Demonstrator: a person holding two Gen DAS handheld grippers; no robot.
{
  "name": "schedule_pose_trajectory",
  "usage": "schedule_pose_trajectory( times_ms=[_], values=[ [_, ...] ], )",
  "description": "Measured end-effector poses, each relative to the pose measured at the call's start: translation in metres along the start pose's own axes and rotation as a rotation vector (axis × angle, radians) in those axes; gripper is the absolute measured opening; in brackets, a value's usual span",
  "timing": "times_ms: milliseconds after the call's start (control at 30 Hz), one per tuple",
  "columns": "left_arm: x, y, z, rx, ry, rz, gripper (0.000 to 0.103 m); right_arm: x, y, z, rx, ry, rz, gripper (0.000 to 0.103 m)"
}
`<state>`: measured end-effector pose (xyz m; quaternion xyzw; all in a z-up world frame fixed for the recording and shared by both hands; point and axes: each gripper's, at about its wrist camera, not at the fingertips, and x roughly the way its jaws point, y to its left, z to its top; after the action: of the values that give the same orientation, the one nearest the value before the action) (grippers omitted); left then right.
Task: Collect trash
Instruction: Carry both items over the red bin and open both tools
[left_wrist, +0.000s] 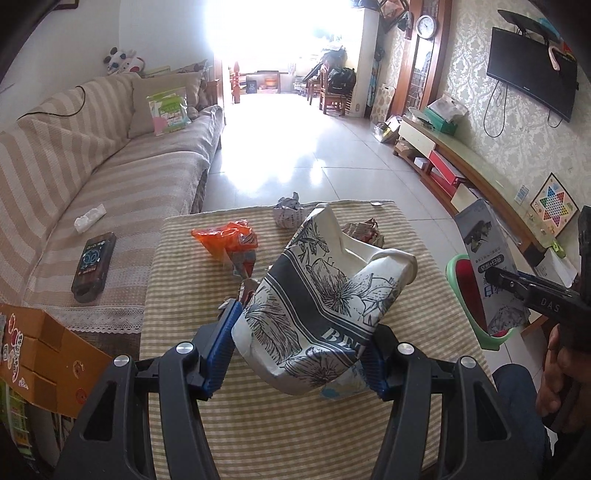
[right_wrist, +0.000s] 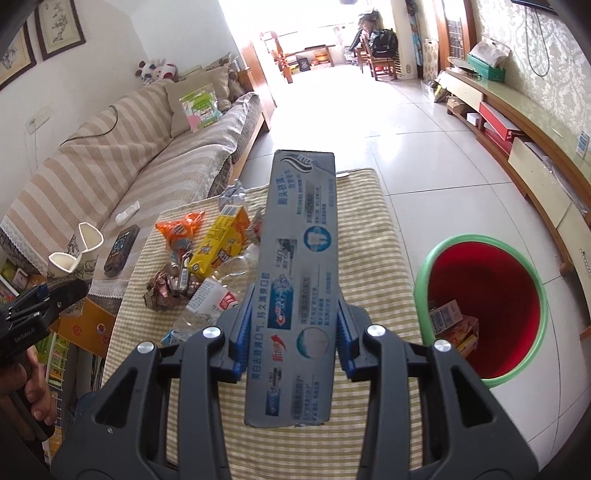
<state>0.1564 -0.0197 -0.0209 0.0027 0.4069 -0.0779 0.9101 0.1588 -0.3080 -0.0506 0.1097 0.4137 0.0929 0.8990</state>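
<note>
Your right gripper (right_wrist: 291, 350) was closed on the box (right_wrist: 301, 280), a long grey toothpaste carton, its blue pads pressing the two long edges a little below the middle. You had it lifted above the table (right_wrist: 376, 229), its far end pointing down the room and the bin (right_wrist: 480, 310) just to its right. The box looked empty and light, stiff along its length but easy to crush across the faces, so a mild squeeze on the edges seemed the right hold.

Your left gripper (left_wrist: 295, 350) was closed on the cup (left_wrist: 325, 291), a crumpled paper cup printed with dark flowers. The pads held it at the base and it leaned away with its dented mouth open toward the far end of the table. It looked soft and nearly weightless, already buckled, so it would likely fold further under pressure without slipping.

Left on the checked cloth were an orange wrapper (right_wrist: 181, 229), a yellow carton (right_wrist: 221, 247), a clear bottle (right_wrist: 214, 306) and some balled foil (right_wrist: 162, 291).

The bin, red inside with a green rim, stood on the floor beside the table. It held a few small cartons at the bottom and had plenty of room above them.
</note>
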Motion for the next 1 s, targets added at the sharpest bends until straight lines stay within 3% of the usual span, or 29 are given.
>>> schedule_pose_trajectory(
  times_ms=[267,467,700,1000],
  values=[
    [0.016,-0.051,0.02,0.057,0.007,-0.082,0.056,-0.015,-0.062,0.003,0.089,-0.045,-0.075,0.037],
    [0.035,-0.099,0.03,0.1,0.028,-0.166,0.056,-0.025,-0.137,-0.004,0.195,-0.056,-0.164,0.037],
    [0.068,-0.18,0.042,0.158,0.07,-0.295,0.056,-0.029,-0.202,-0.016,0.275,-0.042,-0.212,0.037],
    [0.111,-0.284,0.053,0.192,0.134,-0.462,0.056,-0.023,-0.241,-0.031,0.327,-0.017,-0.215,0.037]
  ],
)
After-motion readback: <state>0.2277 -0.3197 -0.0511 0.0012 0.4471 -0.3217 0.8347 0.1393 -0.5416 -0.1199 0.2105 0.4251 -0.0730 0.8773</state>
